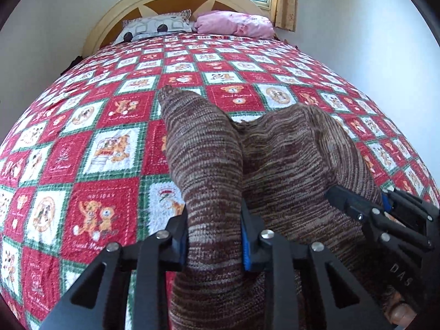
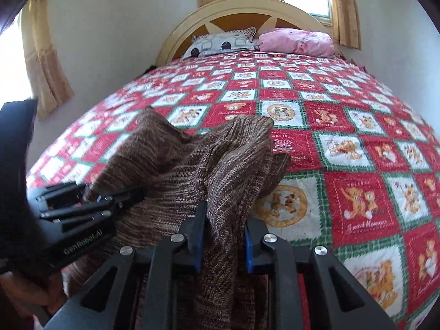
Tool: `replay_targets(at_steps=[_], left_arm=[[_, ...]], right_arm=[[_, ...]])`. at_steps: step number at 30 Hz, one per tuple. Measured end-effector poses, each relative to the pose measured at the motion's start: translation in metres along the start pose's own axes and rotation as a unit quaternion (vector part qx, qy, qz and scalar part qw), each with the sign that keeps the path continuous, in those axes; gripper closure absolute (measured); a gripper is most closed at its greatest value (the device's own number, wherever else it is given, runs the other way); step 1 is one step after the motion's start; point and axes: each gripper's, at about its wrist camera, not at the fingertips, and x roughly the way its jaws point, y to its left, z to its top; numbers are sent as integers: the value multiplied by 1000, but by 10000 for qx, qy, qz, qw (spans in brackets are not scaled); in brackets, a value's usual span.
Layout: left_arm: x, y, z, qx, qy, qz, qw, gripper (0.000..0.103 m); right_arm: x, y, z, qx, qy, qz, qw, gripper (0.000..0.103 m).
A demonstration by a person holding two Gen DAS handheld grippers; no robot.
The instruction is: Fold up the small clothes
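A brown striped knit garment (image 1: 288,151) lies bunched at the near end of the bed, one narrow part stretching away to the upper left. My left gripper (image 1: 214,220) is shut on that narrow part, whose cloth fills the gap between the blue pads. In the right wrist view my right gripper (image 2: 224,220) is shut on a raised fold of the same garment (image 2: 192,159). Each gripper shows in the other's view: the right gripper (image 1: 357,200) at the garment's right side, the left gripper (image 2: 107,192) at its left.
A red, white and green bear-print quilt (image 1: 96,143) covers the bed. A patterned pillow (image 1: 156,26) and a pink pillow (image 1: 233,23) lie against the cream headboard (image 1: 110,19). White walls flank the bed, and yellow curtains (image 2: 46,63) hang by the windows.
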Motion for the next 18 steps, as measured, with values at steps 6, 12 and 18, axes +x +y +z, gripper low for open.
replay_targets(at_steps=[6,12,18], left_arm=[[-28,0,-10,65,150,-46,9999,74],[-32,-4,-23,92,219,-127,9996,74],[-45,3,-24,-106,-28,-357,9993,74]], right_arm=[[-30,6,-12,419,15,403,9983,81],[-43,5,-25,463,52,364,9982,81],[-54,9,-26,495,-144,381,9979,81]])
